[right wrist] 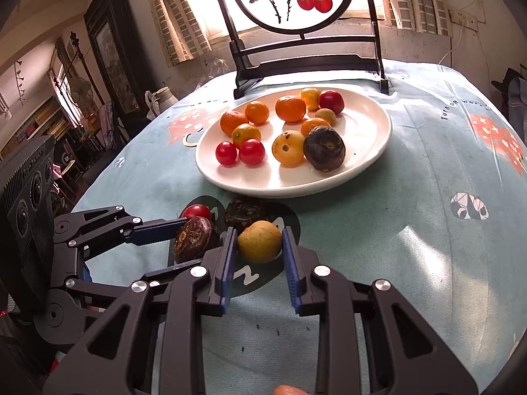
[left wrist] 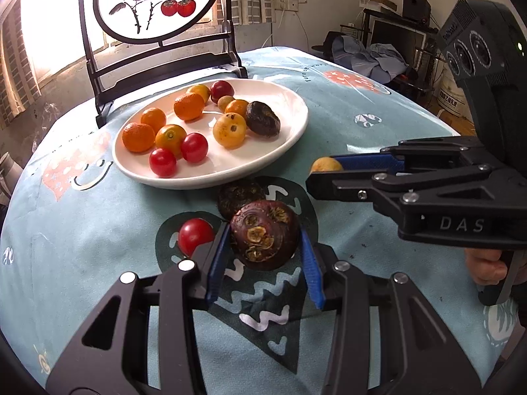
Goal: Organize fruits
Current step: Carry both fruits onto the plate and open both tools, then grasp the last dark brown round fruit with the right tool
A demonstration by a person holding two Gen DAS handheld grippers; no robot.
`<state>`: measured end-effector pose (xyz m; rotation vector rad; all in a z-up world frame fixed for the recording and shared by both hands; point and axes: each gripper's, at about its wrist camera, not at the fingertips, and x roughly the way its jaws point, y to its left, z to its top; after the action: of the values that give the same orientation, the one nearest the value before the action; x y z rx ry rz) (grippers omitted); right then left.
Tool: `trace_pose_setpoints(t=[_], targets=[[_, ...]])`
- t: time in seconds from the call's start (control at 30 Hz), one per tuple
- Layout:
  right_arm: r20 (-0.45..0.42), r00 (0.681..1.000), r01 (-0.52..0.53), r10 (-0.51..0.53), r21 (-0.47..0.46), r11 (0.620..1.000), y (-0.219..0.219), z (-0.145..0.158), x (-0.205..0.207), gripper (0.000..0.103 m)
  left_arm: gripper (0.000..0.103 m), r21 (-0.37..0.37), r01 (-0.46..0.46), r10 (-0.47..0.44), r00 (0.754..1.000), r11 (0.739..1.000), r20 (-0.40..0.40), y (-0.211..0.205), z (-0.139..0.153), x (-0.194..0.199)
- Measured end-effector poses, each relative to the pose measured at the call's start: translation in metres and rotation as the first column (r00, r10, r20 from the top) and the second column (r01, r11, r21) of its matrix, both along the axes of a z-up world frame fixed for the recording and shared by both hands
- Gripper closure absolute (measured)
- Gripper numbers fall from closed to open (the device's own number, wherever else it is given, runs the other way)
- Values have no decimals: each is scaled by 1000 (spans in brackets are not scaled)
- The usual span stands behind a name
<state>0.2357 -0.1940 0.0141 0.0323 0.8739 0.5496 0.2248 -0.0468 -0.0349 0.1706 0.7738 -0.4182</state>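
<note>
A white plate point(left wrist: 290, 125) point(right wrist: 372, 138) holds several oranges, cherry tomatoes, yellow fruits and one dark fruit. In front of it on the cloth lie a dark purple fruit point(left wrist: 263, 238) point(right wrist: 194, 237), a second dark fruit point(left wrist: 240, 196) point(right wrist: 245, 212), a cherry tomato point(left wrist: 196, 235) point(right wrist: 196, 212) and a yellow fruit point(right wrist: 260, 242) point(left wrist: 326, 165). My left gripper point(left wrist: 265, 233) point(right wrist: 184, 233) is shut on the dark purple fruit. My right gripper point(right wrist: 258, 240) point(left wrist: 324, 172) is shut on the yellow fruit.
A black stand with a round painted panel point(left wrist: 154, 3) point(right wrist: 293, 0) stands right behind the plate. The table has a pale blue patterned cloth point(left wrist: 362, 115) point(right wrist: 428, 197). Room clutter lies beyond the table's edges.
</note>
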Motion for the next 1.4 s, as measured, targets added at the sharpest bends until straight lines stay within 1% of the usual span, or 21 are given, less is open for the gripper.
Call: trace_pose_setpoints(t=[0.07,0.13,0.2,0.33,0.43,0.53,0.63,0.67,0.7,0.73,0.77,0.8,0.87,0.93,1.03,1.1,1.13,1.23,1.3,1.4], targets=[[11,1000,-4,4,11,1000,0,3,-1,75,61,-11,-9,9,1000,1000,11,7,10,3],[42,999,-3,2,24,1000,0,10,1,75,61,-11,-20,21,999,1000,31,13,22,12],[79,997,8,-11,35,999,-1,18,6,75,61,-9,-48,48,998,999,51,18,35,27],[145,987,60,-66,45,997,-3,28,30,75,61,-52,-120,123,991,991,61,27,50,69],[149,984,94,-99,45,995,-3,26,58,75,61,-44,-170,173,982,984,74,26,50,102],[150,981,120,-126,48,992,-4,19,84,75,61,-45,-207,209,977,977,43,27,43,134],[126,984,121,-127,50,991,-3,9,106,75,60,-31,-230,230,973,973,25,25,34,155],[122,985,119,-124,48,992,-3,5,111,74,56,-22,-239,240,971,971,24,25,32,159],[125,984,121,-126,44,992,-3,4,113,66,47,-14,-253,253,967,967,31,25,31,160],[130,983,127,-131,38,991,-3,3,114,54,28,-9,-268,268,962,963,50,26,33,158],[133,982,133,-137,38,990,-5,4,113,52,23,-9,-280,280,957,960,79,28,36,153],[137,981,134,-139,43,990,-6,7,110,51,22,-6,-285,284,954,959,99,29,40,148],[151,980,125,-131,53,991,-7,14,102,50,16,-5,-286,284,953,958,105,34,46,138],[154,981,111,-119,60,992,-6,22,92,50,13,-12,-301,300,948,954,109,41,52,123],[143,986,78,-87,71,994,-1,27,72,50,9,0,-331,328,936,944,128,53,57,95],[133,989,60,-67,58,996,5,27,58,49,6,-5,-363,360,922,932,145,63,56,73],[126,990,51,-58,59,997,7,27,52,46,5,-18,-383,381,913,924,147,69,54,63],[103,994,28,-33,51,998,14,22,35,44,4,-86,-417,425,898,905,112,87,40,37],[93,996,7,-9,15,1000,22,16,27,44,4,-94,-432,440,895,897,78,95,29,30],[77,996,-34,39,-70,997,38,3,18,44,4,-99,-456,462,886,884,41,104,21,28]])
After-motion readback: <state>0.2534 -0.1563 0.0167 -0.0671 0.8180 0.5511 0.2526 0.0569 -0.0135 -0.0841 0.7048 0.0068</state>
